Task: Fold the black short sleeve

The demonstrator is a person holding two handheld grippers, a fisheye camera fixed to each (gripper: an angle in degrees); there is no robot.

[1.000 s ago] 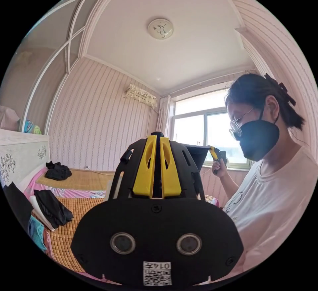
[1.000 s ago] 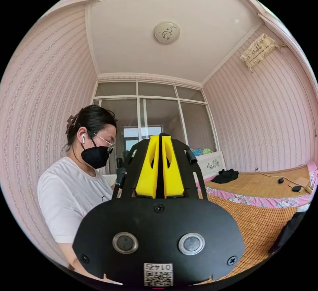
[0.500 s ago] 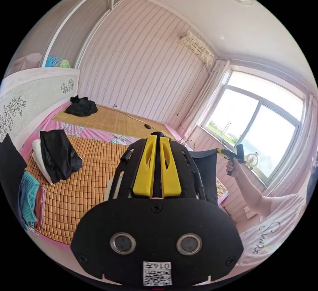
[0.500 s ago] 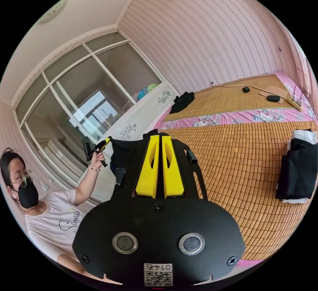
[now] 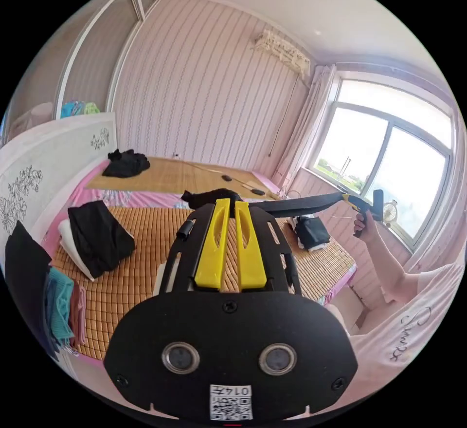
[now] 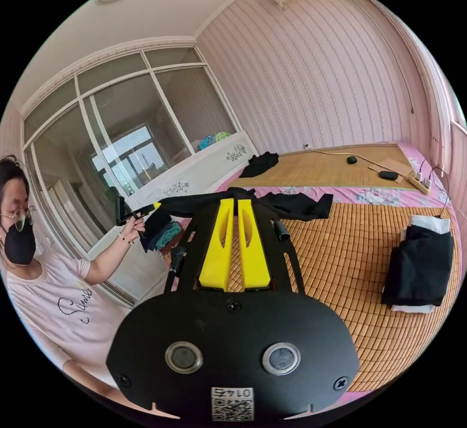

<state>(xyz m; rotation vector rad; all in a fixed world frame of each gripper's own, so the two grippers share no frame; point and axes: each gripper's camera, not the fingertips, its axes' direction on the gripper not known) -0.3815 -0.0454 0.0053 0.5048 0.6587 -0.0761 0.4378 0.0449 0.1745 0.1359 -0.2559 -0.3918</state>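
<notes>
The black short-sleeve shirt is stretched out in the air above the bed, between my two grippers. In the left gripper view, my left gripper is shut on one end of it, and a sleeve flops past the jaws. The person's hand holds my right gripper on the other end, near the window. In the right gripper view, my right gripper is shut on the shirt. The cloth runs from there to my left gripper in the person's other hand.
A bamboo mat covers the bed under the shirt. Folded black clothes lie on it, a second pile sits near the window, and a black heap is at the back. Coloured clothes are stacked by the headboard.
Both cameras have tipped down from the ceiling and the person toward the bed. The shirt, which hung down by the right gripper, is now pulled out flat between the two grippers.
</notes>
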